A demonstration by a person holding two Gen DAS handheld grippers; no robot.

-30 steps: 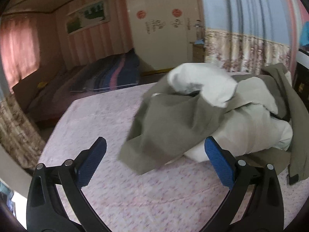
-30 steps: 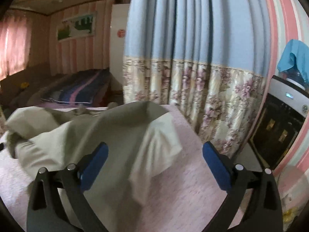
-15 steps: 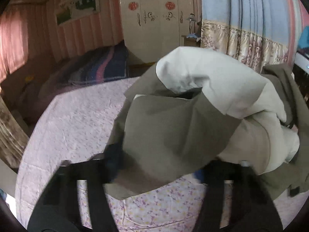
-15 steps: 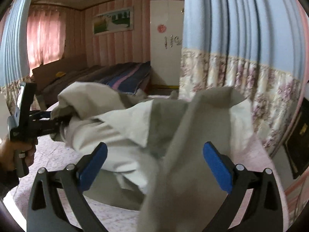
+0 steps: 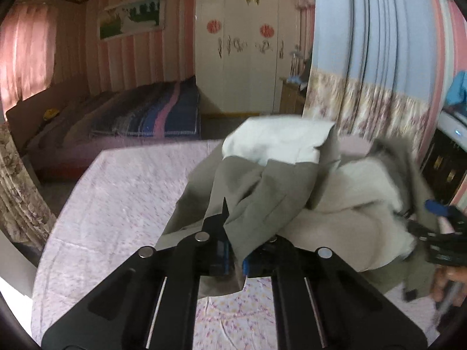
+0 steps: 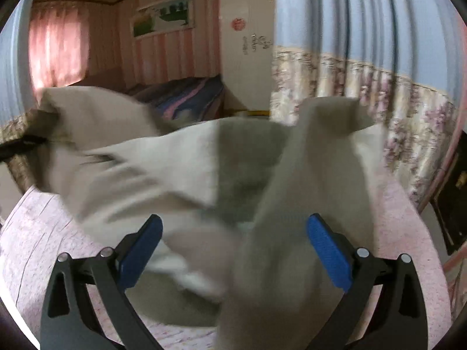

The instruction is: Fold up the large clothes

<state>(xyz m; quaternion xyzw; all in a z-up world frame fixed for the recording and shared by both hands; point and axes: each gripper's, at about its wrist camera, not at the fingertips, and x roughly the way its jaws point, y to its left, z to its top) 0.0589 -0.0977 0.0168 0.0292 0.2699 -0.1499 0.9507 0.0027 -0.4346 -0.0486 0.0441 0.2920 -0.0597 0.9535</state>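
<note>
Garment: large olive-grey coat with off-white lining, bunched in a heap on the pink floral-covered table, toward its right half as the left wrist view shows it. Long axis can't be read; it's crumpled and motion-blurred. In the right wrist view the bulk runs roughly left to right, one flap sticking up at upper right, another end drawn off to the far left.

Left tongs: pressed together, clamped on a grey edge of the garment, fabric lifted off the table there.

Right tongs: blue pads wide apart, cloth lying between them; pads not pressing it. In the left wrist view they sit at the garment's far right edge, hand below.

Room: table's left half is bare cloth, its far edge and left edge visible. Curtain hangs just beside the right side. Bed beyond the far edge, wardrobe behind it. Dark cabinet at far right.
</note>
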